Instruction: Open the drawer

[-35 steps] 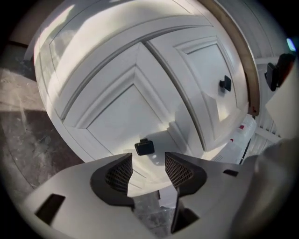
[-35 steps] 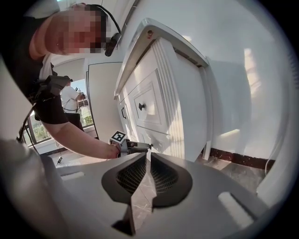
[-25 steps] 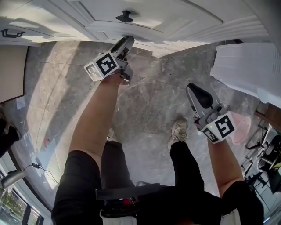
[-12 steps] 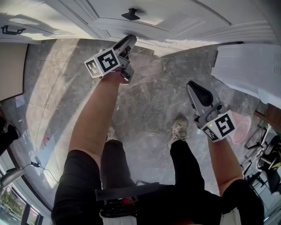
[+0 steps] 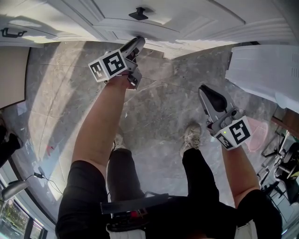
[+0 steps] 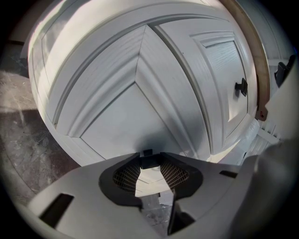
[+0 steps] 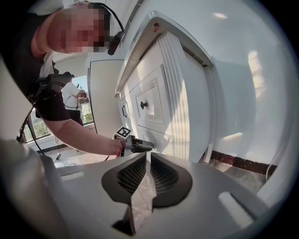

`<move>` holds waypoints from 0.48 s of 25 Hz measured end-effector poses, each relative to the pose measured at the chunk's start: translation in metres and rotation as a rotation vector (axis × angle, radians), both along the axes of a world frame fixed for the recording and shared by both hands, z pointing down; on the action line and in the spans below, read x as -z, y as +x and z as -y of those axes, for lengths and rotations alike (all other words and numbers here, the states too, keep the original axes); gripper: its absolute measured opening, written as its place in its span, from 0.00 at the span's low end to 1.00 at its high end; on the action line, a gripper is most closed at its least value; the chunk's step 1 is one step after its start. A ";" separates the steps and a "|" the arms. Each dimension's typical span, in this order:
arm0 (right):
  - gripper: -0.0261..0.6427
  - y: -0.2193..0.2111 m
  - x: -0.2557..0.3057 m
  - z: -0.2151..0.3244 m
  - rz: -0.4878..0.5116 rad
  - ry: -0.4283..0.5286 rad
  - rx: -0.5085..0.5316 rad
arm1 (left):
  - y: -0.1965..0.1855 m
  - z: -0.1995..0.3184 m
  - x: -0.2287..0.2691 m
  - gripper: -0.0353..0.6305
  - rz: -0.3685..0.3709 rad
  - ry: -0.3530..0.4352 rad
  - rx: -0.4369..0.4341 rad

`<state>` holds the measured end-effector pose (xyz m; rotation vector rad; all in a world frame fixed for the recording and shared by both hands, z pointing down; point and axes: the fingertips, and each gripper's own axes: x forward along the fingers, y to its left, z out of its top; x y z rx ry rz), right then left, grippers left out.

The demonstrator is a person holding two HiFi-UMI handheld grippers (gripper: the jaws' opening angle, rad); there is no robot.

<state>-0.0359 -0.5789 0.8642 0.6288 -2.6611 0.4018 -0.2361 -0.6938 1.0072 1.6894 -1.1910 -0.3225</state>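
The white cabinet's lowest drawer front (image 6: 135,107) fills the left gripper view. Its small dark knob (image 6: 146,161) sits between my left gripper's (image 6: 148,162) pads, which close on it from both sides. In the head view the left gripper (image 5: 138,42) points at the cabinet's base, below an upper drawer's black knob (image 5: 138,13). The right gripper view shows the left gripper (image 7: 149,145) low against the cabinet front. My right gripper (image 5: 204,91) hangs over the floor, well short of the cabinet. Its jaws (image 7: 148,157) are shut with nothing between them.
A grey marble floor (image 5: 159,107) lies below, with the person's legs and shoes (image 5: 190,138) on it. A white ribbed unit (image 5: 264,70) stands at the right, a pink basket (image 5: 258,135) beside it. Another black handle (image 5: 11,34) shows far left.
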 end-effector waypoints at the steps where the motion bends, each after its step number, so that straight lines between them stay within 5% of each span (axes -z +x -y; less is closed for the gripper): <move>1: 0.04 0.000 0.000 0.000 0.000 -0.001 0.003 | 0.000 -0.001 0.000 0.26 0.005 -0.001 -0.004; 12: 0.04 -0.007 -0.005 -0.001 0.003 -0.007 0.017 | 0.001 -0.024 -0.001 0.25 0.012 -0.001 -0.054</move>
